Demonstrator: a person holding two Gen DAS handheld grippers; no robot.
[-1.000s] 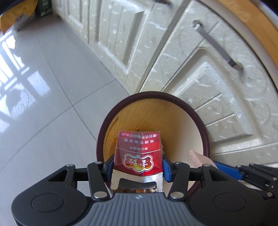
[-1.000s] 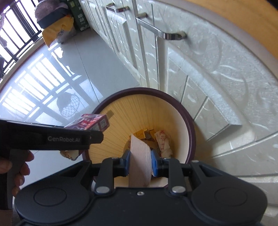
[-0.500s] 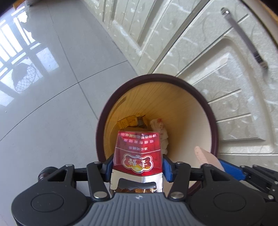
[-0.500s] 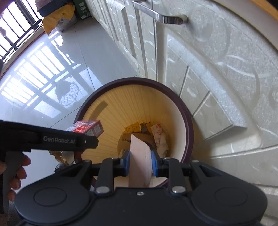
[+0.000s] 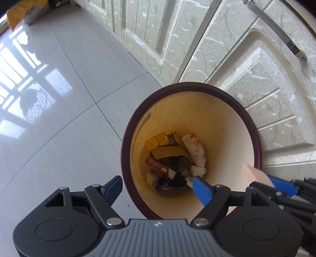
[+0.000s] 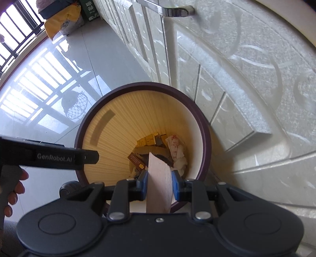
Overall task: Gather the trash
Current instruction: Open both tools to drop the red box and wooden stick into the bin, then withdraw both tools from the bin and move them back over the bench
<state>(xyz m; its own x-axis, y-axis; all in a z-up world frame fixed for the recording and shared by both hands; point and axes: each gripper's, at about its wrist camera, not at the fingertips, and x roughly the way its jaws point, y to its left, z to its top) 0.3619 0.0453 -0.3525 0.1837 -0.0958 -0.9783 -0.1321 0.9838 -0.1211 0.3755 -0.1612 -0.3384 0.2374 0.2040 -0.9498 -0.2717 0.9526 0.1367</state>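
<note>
The left gripper [image 5: 158,187] is opening, empty, over the trash bin [image 5: 254,138] (red packet [image 5: 156,168] inside); the right gripper [image 6: 159,180] is pinching a pink card [image 6: 159,187] above it, undropped

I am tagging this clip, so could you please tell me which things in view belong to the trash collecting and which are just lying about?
Job:
- trash bin
- pink card, clamped in the right gripper
- left gripper, jaws opening, nothing between them
- red packet among the litter inside the bin

Lying about:
- yellow bag on the floor
- green box
- cabinet handle
</note>
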